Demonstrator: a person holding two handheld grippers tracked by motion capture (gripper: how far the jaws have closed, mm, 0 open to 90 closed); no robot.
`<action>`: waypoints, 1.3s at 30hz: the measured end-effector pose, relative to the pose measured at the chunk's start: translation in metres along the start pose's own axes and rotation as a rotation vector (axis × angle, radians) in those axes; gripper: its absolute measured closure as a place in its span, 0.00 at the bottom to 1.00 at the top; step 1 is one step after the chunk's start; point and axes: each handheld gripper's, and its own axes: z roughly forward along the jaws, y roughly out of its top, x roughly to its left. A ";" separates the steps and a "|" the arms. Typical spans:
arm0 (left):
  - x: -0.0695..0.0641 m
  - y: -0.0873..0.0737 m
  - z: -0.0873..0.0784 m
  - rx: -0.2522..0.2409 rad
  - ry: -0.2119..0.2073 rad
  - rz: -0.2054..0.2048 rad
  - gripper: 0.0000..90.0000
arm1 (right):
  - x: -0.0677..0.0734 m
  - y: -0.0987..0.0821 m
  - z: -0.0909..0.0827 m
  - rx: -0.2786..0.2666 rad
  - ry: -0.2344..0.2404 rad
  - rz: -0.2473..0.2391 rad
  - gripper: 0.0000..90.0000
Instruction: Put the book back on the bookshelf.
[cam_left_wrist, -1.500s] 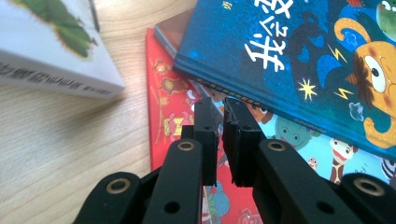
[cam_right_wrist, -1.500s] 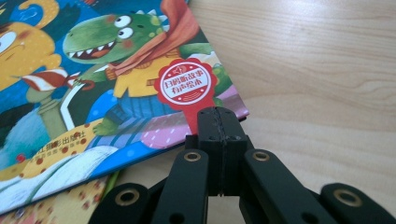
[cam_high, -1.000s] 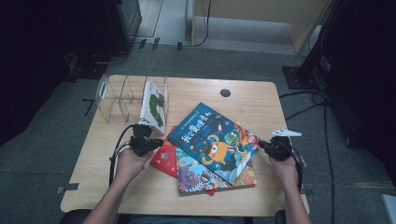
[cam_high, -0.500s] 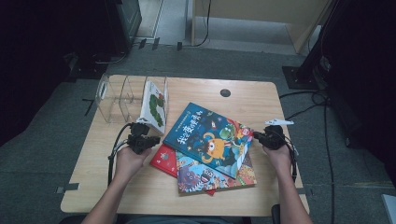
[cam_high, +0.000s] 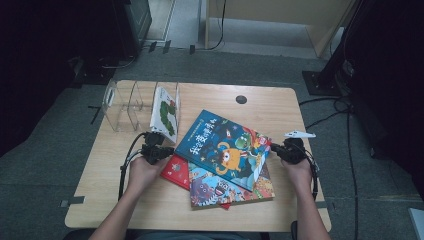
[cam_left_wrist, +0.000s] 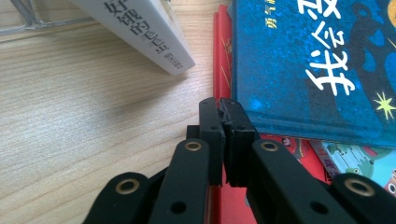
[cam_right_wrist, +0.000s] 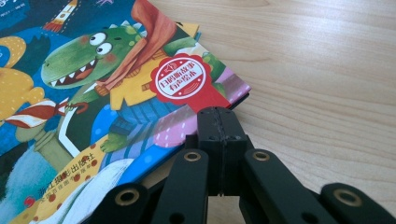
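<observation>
A blue picture book (cam_high: 220, 145) lies slanted on top of a monster-cover book (cam_high: 227, 189) and a red book (cam_high: 175, 172) on the wooden table (cam_high: 100, 195). My left gripper (cam_high: 161, 150) is shut with nothing between its jaws. Its tips (cam_left_wrist: 219, 105) rest over the red book (cam_left_wrist: 219, 56), right at the blue book's (cam_left_wrist: 303, 65) left corner. My right gripper (cam_high: 276, 149) is also shut and empty, with its tips (cam_right_wrist: 219, 114) against the right corner of the blue book (cam_right_wrist: 116, 70).
A clear acrylic book rack (cam_high: 122, 105) stands at the table's far left, with a white book (cam_high: 166, 112) leaning in its right slot. That book's spine (cam_left_wrist: 140, 32) hangs just ahead of my left gripper. A round cable hole (cam_high: 241, 99) sits near the far edge.
The blue book has slid slightly to the left and turned a little. My right gripper moved left with it at its right corner. The left gripper has hardly moved.
</observation>
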 end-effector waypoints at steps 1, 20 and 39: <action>-0.001 0.000 0.000 0.006 -0.003 0.003 1.00 | -0.001 0.000 0.000 0.001 0.004 0.006 1.00; -0.030 -0.019 -0.004 0.057 -0.095 0.039 1.00 | -0.007 0.003 0.005 -0.009 0.010 0.034 1.00; -0.034 -0.019 0.004 0.047 -0.107 0.034 1.00 | -0.008 0.007 0.006 0.000 0.029 0.038 1.00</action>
